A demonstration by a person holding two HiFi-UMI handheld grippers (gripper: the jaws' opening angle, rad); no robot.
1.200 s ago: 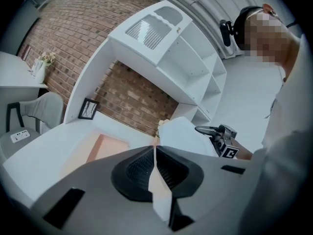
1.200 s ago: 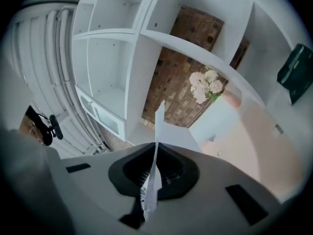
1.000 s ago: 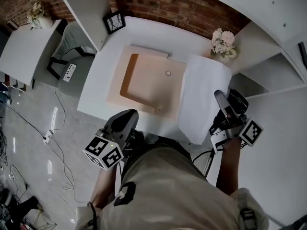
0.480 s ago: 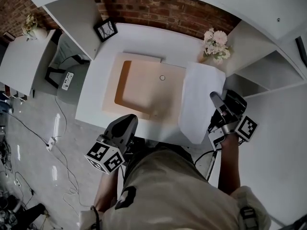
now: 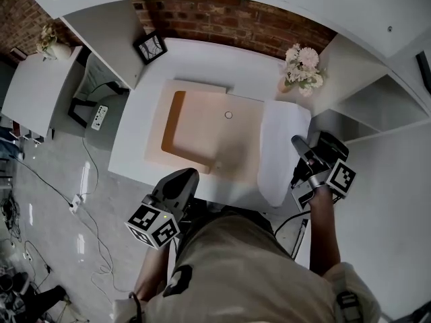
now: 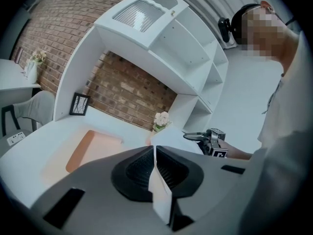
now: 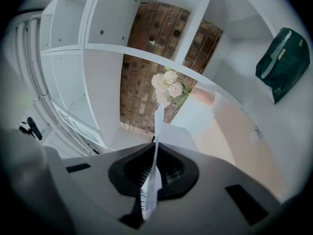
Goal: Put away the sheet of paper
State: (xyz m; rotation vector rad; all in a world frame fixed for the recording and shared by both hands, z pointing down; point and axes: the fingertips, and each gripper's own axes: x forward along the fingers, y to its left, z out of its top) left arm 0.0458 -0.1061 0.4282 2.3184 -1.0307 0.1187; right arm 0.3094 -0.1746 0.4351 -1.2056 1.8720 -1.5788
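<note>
Sheet of paper (image 5: 283, 147) was pinched at its right edge by the right gripper (image 5: 297, 142). It bowed upward over the right end of the desk, just beside the mat, and its near end reached the desk's front edge.

- White shelving unit (image 5: 377, 19) wrapped over the back and right side of the desk, with a brick wall behind it.
- White desk (image 5: 202, 66) sat directly below us.
- Tan mat (image 5: 209, 140) lay flat on the middle of the desk. We saw a small ring-shaped item (image 5: 228, 115) on it but couldn't ID it.
- In the right gripper view, the jaws were closed on the sheet's edge. We saw the paper (image 7: 157, 126) edge-on, rising out of the pads toward the flowers.
- Left gripper (image 5: 187, 175) hovered at the desk's front edge, near the mat's near side and well apart from the sheet.
- In the left gripper view, its jaws were all but together. A narrow white strip showed in the slit between them, and we couldn't tell what it was.
- Flower bouquet (image 5: 300, 66) stood at the back right of the desk, just beyond the sheet's far end.
- Black picture frame (image 5: 149, 48) leaned at the back left corner.
</note>
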